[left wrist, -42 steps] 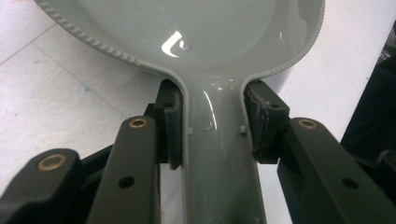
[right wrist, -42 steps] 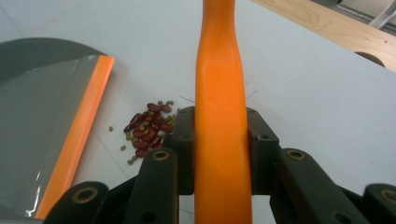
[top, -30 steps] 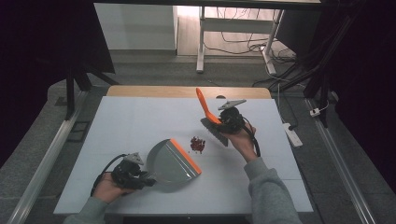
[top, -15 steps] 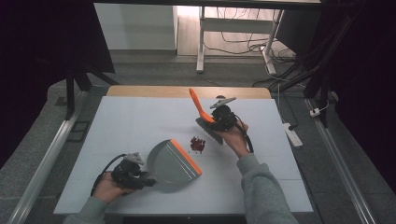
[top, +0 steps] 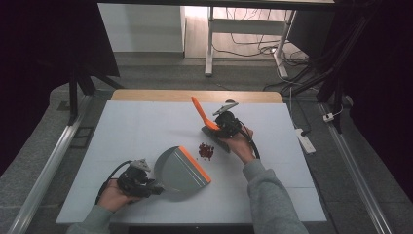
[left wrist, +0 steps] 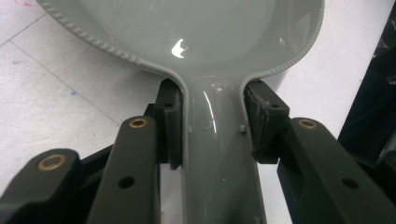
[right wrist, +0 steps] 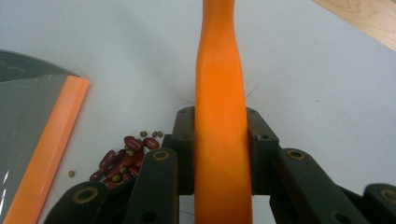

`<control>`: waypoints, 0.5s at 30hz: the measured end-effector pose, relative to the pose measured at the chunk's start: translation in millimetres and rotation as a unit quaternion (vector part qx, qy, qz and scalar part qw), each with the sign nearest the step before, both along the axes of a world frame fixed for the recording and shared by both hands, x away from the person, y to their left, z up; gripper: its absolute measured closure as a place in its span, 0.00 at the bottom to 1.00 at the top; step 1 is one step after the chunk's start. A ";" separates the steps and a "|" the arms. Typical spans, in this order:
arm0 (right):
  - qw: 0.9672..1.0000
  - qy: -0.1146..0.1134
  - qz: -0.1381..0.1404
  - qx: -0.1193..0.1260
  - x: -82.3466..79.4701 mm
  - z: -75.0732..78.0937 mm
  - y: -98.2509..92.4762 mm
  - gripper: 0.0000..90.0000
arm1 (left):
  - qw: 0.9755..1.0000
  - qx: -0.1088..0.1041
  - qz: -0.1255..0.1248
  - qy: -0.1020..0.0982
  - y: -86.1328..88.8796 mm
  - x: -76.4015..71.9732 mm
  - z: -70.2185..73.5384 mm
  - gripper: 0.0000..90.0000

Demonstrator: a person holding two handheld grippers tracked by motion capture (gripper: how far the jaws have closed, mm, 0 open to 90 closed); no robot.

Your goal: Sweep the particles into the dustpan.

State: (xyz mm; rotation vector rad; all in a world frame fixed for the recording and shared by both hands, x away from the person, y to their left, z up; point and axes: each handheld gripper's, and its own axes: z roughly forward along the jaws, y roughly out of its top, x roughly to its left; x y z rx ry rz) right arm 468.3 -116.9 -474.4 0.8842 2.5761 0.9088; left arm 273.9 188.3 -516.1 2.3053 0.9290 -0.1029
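My left hand-held gripper (top: 155,187) is pinching the grey handle of the dustpan (top: 181,170), whose orange lip faces the little pile of beans (top: 206,151) lying on the tabletop (top: 131,131) just beyond that lip. My right hand-held gripper (top: 217,127) is clamped on the orange handle of the brush (top: 210,124), with the brush head just past the beans on the side away from the dustpan.

I think the risk is a fast or skewed sweep: the small round green beans (right wrist: 71,173) beside the red ones could roll off past the ends of the lip. If the lip lifts off the tabletop, beans could slip underneath the dustpan.

Compared with a second ago, the brush has come closer to the beans and a little lower; the dustpan and the beans have stayed where they were.
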 end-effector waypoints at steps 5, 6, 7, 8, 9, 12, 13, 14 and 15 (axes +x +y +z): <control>1.000 -0.001 0.007 -0.011 1.3 -1.1 6.6 0.78 | 1.000 -0.001 0.001 0.002 0.1 0.7 -0.2 0.68; 1.000 -0.001 0.009 -0.013 1.1 -1.4 8.1 0.78 | 1.000 -0.001 0.001 0.002 0.0 0.8 -0.2 0.68; 1.000 -0.001 0.011 -0.015 0.9 -1.7 9.6 0.78 | 1.000 -0.001 0.000 0.002 0.0 0.9 -0.3 0.68; 1.000 0.000 0.012 -0.016 0.5 -2.1 11.3 0.78 | 1.000 -0.002 0.000 0.003 0.1 1.0 -0.4 0.68; 1.000 0.001 0.012 -0.015 0.2 -2.5 13.0 0.78 | 1.000 -0.002 0.001 0.004 0.0 1.1 -0.4 0.68; 1.000 0.004 0.021 -0.021 -0.5 -3.1 17.0 0.78 | 1.000 -0.002 0.001 0.005 0.0 1.4 -0.5 0.68; 0.999 0.003 0.023 -0.023 -0.9 -3.2 18.5 0.78 | 1.000 -0.002 0.001 0.005 0.0 1.5 -0.5 0.68; 0.999 0.004 0.025 -0.024 -1.3 -3.2 19.8 0.78 | 1.000 -0.003 0.001 0.006 0.1 1.6 -0.5 0.68; 0.999 0.005 0.026 -0.025 -1.7 -3.3 20.9 0.78 | 1.000 -0.003 0.001 0.006 0.1 1.7 -0.6 0.68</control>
